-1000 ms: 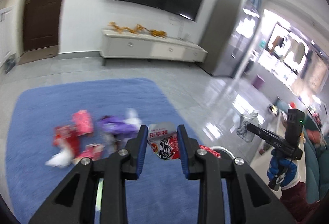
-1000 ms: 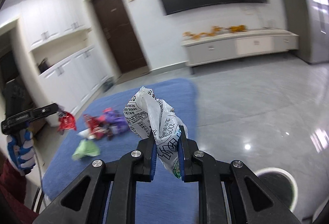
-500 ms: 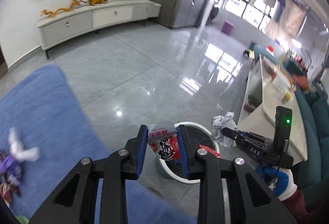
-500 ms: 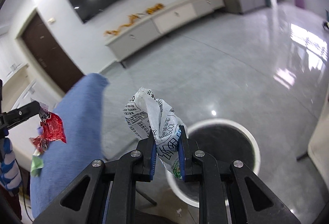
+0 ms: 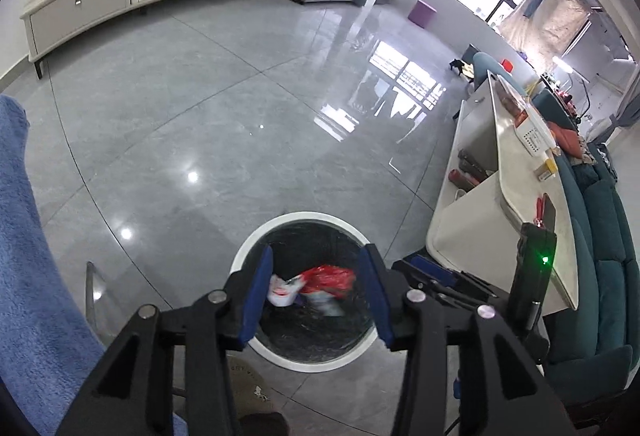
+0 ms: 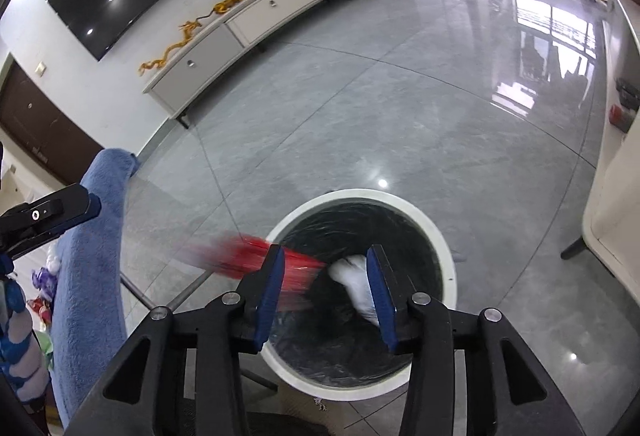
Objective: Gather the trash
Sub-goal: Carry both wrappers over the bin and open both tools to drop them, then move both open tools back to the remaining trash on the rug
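Trash: red wrapper (image 5: 328, 278) and white wrapper (image 6: 354, 286), clamped a second ago, now falling into bin (image 6: 444, 256). Left gripper (image 5: 316, 290) and right gripper (image 6: 326, 286) spread wide, empty. More waiting on blue rug (image 6: 86, 268).

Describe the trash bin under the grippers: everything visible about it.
The trash bin is round, with a smooth white rim, probably plastic, and a glossy, crinkled black liner. It stands upright on the grey tiled floor beside the blue cloth-covered table. Inside lies a white wrapper; a red wrapper, motion-blurred in the right view, is dropping in. Both open hand-held grippers hover above without touching it.
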The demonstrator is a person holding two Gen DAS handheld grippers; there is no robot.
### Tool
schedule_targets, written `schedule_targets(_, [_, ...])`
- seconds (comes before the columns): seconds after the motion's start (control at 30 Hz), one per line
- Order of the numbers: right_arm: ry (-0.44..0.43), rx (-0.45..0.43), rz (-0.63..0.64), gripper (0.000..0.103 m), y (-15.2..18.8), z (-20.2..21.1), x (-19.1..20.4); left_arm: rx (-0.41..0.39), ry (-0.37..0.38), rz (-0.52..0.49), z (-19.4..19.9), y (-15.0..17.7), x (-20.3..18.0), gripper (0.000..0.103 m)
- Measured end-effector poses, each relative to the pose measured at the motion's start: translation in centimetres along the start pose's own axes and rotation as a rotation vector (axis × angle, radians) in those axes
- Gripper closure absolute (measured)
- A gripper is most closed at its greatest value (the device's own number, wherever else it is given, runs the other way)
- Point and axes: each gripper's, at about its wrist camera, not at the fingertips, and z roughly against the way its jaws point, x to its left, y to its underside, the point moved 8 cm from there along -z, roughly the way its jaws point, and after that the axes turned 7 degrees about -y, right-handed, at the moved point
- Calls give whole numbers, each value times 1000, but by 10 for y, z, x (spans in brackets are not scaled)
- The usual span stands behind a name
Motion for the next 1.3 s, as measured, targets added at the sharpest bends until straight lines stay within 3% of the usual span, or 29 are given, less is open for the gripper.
schedule_targets(0.27, [7,-21,-14,61,-5,6,-13,-24,-38,23,15,4,16,59])
schedule_targets(0.53, [9,-96,15,61,-23,37,-4,-97,-93,50,57,5,37,59])
schedule_targets(0.97, [-37,-206,125,61,-45,96,50,-244,-208,128,142,16,77,52])
schedule_targets(1.3, [-126,-225,253,59,-55,114,96,-316,-300,229,192,30,115,52])
